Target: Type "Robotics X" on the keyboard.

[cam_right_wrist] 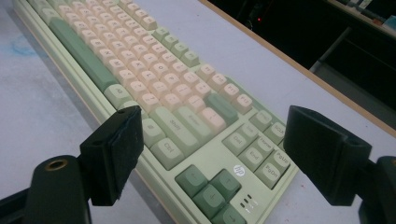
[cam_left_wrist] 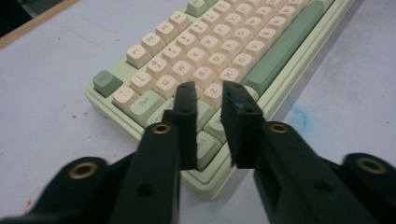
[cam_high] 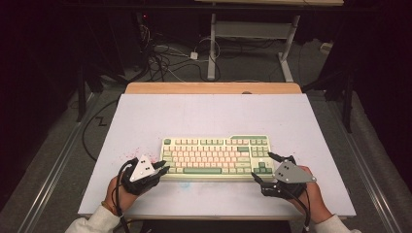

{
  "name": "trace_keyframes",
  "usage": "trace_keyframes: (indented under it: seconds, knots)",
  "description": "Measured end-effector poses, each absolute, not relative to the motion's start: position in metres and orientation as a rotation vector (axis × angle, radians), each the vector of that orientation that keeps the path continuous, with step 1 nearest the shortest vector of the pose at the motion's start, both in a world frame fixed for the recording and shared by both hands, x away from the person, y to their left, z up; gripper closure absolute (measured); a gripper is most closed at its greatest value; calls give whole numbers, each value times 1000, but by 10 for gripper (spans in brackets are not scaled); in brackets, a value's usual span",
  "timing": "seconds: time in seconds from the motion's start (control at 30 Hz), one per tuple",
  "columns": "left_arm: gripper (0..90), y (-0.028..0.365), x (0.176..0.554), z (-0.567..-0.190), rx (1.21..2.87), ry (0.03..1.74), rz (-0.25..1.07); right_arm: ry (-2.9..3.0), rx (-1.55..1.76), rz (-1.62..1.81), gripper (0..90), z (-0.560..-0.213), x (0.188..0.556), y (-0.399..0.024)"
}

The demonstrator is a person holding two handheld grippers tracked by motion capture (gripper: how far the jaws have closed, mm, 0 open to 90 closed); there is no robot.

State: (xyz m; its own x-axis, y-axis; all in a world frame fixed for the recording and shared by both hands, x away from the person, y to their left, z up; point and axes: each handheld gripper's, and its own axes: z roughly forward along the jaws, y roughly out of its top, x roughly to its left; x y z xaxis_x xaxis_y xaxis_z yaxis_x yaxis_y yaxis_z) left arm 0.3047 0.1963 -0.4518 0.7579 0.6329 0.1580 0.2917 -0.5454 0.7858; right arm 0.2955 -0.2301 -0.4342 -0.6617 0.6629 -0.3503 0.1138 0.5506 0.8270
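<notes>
We saw 1 green-and-cream HP keyboard (cam_high: 215, 156) near the front of the white counter (cam_high: 214, 111). The left hand-held gripper (cam_high: 163, 167), jaws narrowly apart, hung at its left corner; the right hand-held gripper (cam_high: 263, 167) stood wide apart at its right end.

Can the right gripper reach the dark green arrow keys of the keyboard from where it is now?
Probably yes. The right gripper is open at the keyboard's right end, and the arrow keys lie just ahead between its jaws with nothing in the way.
</notes>
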Motion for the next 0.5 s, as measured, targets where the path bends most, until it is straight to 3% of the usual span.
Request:
trace_keyframes:
  seconds: [0.13,0.5]
  knots:
    - [872,195,308,-450,2176,697,519,2123,624,1068,208,-434,296,-231]
    - [873,176,324,-440,2196,671,458,2137,618,1051,208,-436,297,-229]
